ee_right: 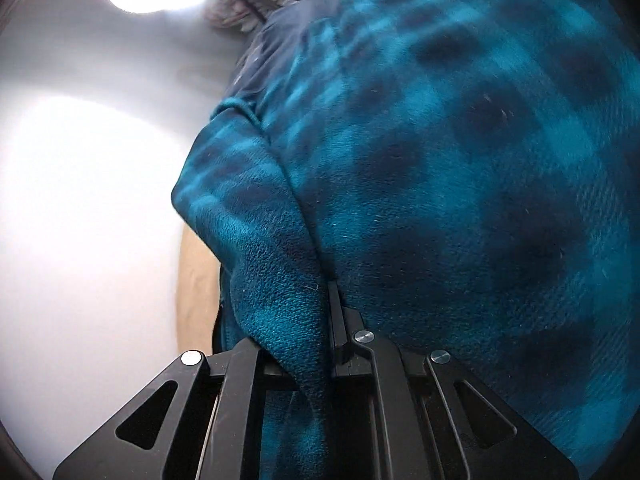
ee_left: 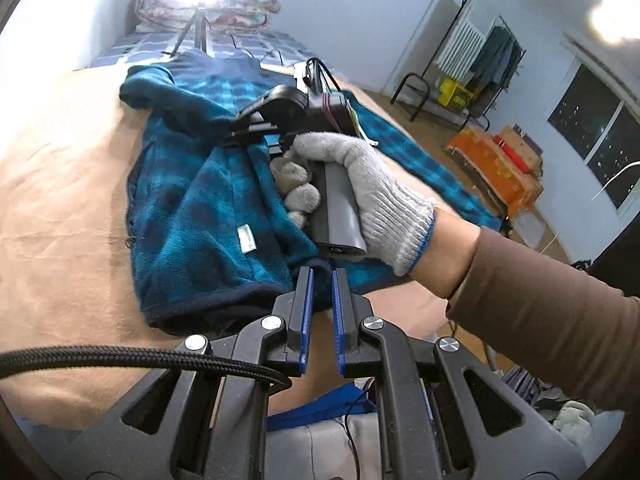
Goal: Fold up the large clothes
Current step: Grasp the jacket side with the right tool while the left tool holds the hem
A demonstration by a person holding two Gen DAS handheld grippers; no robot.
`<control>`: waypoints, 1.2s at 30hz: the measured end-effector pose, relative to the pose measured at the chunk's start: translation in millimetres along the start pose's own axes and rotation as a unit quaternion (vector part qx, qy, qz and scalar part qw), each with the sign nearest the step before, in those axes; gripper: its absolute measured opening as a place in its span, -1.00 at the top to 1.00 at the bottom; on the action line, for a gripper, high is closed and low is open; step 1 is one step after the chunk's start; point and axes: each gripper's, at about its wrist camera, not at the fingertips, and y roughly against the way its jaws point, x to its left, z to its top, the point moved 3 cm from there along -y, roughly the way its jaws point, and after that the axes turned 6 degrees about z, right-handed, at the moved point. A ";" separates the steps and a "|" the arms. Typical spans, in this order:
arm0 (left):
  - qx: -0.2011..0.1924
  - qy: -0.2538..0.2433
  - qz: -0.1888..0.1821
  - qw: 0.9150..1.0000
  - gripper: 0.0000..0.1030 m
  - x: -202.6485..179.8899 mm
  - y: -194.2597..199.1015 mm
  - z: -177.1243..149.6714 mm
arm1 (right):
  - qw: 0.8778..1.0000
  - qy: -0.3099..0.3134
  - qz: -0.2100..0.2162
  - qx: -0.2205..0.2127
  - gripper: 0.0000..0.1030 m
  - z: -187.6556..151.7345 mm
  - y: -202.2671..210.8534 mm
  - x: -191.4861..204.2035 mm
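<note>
The left hand-held gripper hovers with its blue-padded fingers slightly apart, gripping nothing, just at the dark-bound hem of the teal-and-navy checked fleece garment. The fleece is plush, with a small white label on its near panel, and lies spread along the tan-covered bed, one flap folded over. The right hand-held gripper, held in a grey knitted glove, is clamped on a fold of this fleece over the middle of the garment; cloth fills nearly all of the right wrist view.
</note>
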 end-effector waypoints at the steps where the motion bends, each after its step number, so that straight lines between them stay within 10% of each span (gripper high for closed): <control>1: -0.004 0.011 0.005 1.000 0.87 8.3 2.5 1.0 | 0.999 0.026 -0.018 0.009 0.82 0.6 0.2 9.3; 8: 0.016 0.128 0.050 0.990 0.87 77.9 -20.0 5.2 | 0.976 0.189 -0.108 0.014 0.59 26.8 16.8 73.4; 23: 0.086 0.120 0.061 0.987 0.87 78.9 -75.4 -9.7 | 0.883 0.424 -0.189 0.071 -0.01 20.4 -84.3 171.0; 33: 0.094 0.120 0.054 0.987 0.87 84.1 -89.5 -9.4 | 0.775 0.528 -0.336 0.083 -0.01 13.3 -166.9 151.2; 36: 0.094 0.116 0.055 0.987 0.87 82.4 -91.1 -9.0 | 0.774 0.531 -0.335 0.082 0.44 21.2 -163.7 150.8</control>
